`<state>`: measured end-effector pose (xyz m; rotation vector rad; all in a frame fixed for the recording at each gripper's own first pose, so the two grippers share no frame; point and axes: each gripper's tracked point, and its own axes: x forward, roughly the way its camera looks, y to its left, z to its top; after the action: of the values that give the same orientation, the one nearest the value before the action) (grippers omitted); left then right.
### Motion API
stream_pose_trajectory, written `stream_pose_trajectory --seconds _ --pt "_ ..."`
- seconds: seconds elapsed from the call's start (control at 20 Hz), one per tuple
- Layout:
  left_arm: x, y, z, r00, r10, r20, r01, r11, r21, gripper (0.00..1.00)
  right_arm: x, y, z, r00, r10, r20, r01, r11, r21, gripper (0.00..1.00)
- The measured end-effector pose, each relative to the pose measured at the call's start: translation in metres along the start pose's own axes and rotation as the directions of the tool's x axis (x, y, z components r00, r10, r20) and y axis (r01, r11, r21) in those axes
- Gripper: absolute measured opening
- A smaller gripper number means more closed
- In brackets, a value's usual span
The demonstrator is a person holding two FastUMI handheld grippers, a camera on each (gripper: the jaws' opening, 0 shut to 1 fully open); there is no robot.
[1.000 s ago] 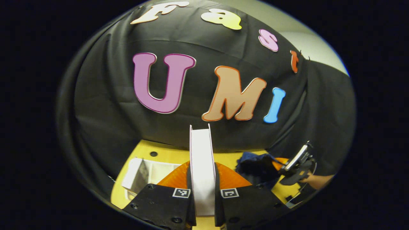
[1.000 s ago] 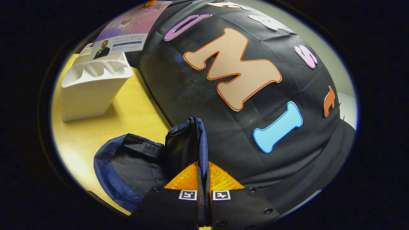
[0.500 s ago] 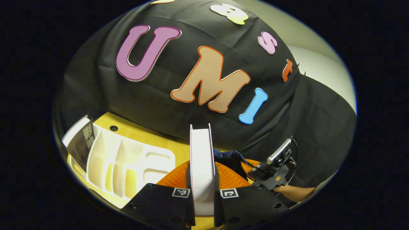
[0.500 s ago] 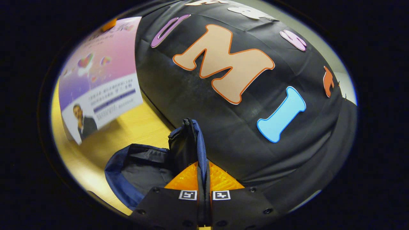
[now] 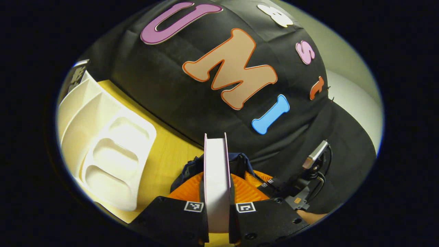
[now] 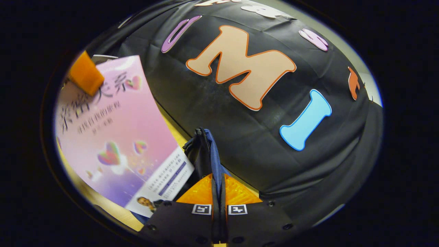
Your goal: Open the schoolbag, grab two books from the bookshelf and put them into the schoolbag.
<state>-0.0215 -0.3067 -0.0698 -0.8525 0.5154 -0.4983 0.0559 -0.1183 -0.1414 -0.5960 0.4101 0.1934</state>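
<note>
Left gripper [image 5: 217,192] clamped on upright book [image 5: 216,178], white page edge facing camera, held over navy fabric schoolbag [image 5: 192,168] on yellow wooden table [image 5: 164,157]. Right gripper [image 6: 218,192] pinched on schoolbag rim [image 6: 207,154] beside zipper, lifted. Glossy pink cover near. White moulded plastic bookshelf [image 5: 103,144] at left.

A yellow wood-grain tabletop [image 5: 168,151] runs up to the black cloth wall. On its left stands a white plastic compartmented bookshelf [image 5: 106,151]; a dark blue fabric schoolbag [image 5: 192,168] rests toward the right, nearer.
</note>
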Motion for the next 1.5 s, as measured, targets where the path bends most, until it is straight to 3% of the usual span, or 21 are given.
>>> stream_pose_trajectory --seconds 0.2,0.45,0.85,1.1,1.45,1.5 --pt "0.028 0.012 -0.029 0.999 0.046 -0.015 -0.047 0.999 -0.018 0.21 0.000 0.002 0.000 1.000 0.011 0.002 -0.011 1.000 0.022 0.04" --pt "0.071 0.018 -0.057 0.998 0.055 -0.023 -0.058 0.991 -0.124 0.21 -0.002 0.009 0.001 0.999 0.028 0.025 -0.028 1.000 0.004 0.04" --pt "0.131 0.046 -0.071 0.992 0.124 0.024 -0.112 0.950 -0.290 0.21 -0.010 0.027 -0.002 0.997 0.067 0.034 -0.067 0.998 0.005 0.04" --pt "0.157 0.049 -0.094 0.993 0.117 0.017 -0.102 0.924 -0.369 0.19 -0.013 0.041 -0.001 0.994 0.103 0.033 -0.103 0.994 0.019 0.04" --pt "0.181 0.040 -0.116 0.996 0.090 -0.025 -0.093 0.928 -0.361 0.27 -0.012 0.042 -0.003 0.995 0.101 0.018 -0.101 0.995 0.026 0.04" --pt "0.177 0.035 -0.114 0.997 0.078 -0.028 -0.083 0.936 -0.343 0.43 -0.012 0.041 -0.004 0.995 0.095 0.015 -0.096 0.995 0.034 0.04"
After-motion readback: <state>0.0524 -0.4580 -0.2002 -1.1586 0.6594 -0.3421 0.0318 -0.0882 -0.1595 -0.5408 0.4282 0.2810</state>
